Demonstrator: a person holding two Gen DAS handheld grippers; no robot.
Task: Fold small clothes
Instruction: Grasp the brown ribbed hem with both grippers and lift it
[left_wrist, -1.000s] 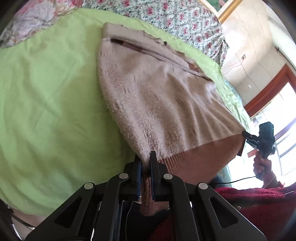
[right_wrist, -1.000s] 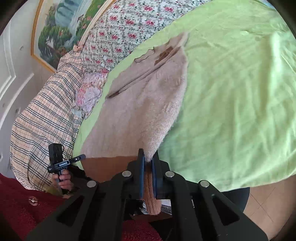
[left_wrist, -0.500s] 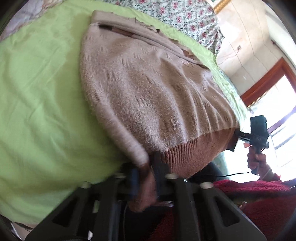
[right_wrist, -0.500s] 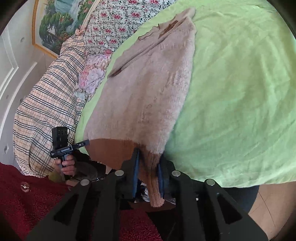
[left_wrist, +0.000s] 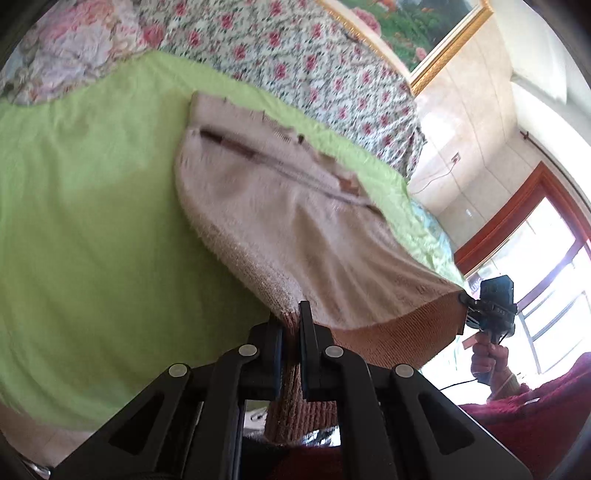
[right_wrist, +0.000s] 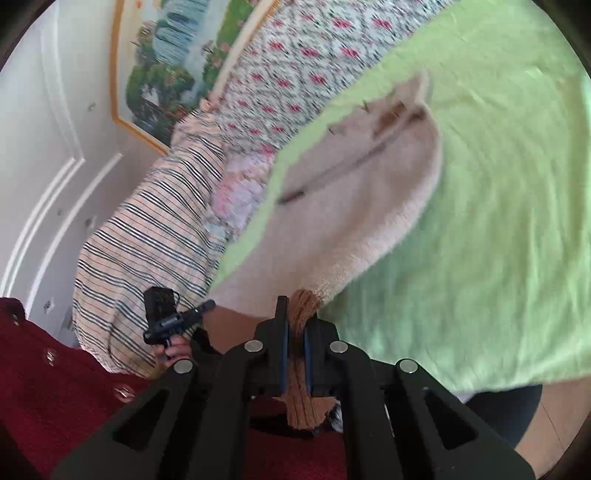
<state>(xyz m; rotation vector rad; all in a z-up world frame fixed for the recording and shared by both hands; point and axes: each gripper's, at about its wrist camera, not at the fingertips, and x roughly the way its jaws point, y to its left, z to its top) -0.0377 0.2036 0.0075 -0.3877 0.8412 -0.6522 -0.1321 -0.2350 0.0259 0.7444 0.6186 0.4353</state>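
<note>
A fuzzy beige knit sweater (left_wrist: 295, 221) with a brown ribbed hem lies stretched over a green sheet (left_wrist: 92, 221); its collar end rests far up on the bed. My left gripper (left_wrist: 290, 325) is shut on one hem corner. My right gripper (right_wrist: 295, 325) is shut on the other hem corner of the sweater (right_wrist: 351, 206). The hem hangs taut between the two grippers above the bed's near edge. Each gripper shows in the other's view, the right one (left_wrist: 491, 302) and the left one (right_wrist: 170, 317).
A floral quilt (left_wrist: 314, 62) and a plaid blanket (right_wrist: 147, 251) lie at the head of the bed. A framed painting (right_wrist: 177, 55) hangs on the wall. A window with a red frame (left_wrist: 535, 229) is at the right. The green sheet (right_wrist: 480, 221) spreads wide.
Both grippers pulled the hem back toward the bed's near edge and lifted it. The sweater now lies farther away and stretched longer than half a second ago.
</note>
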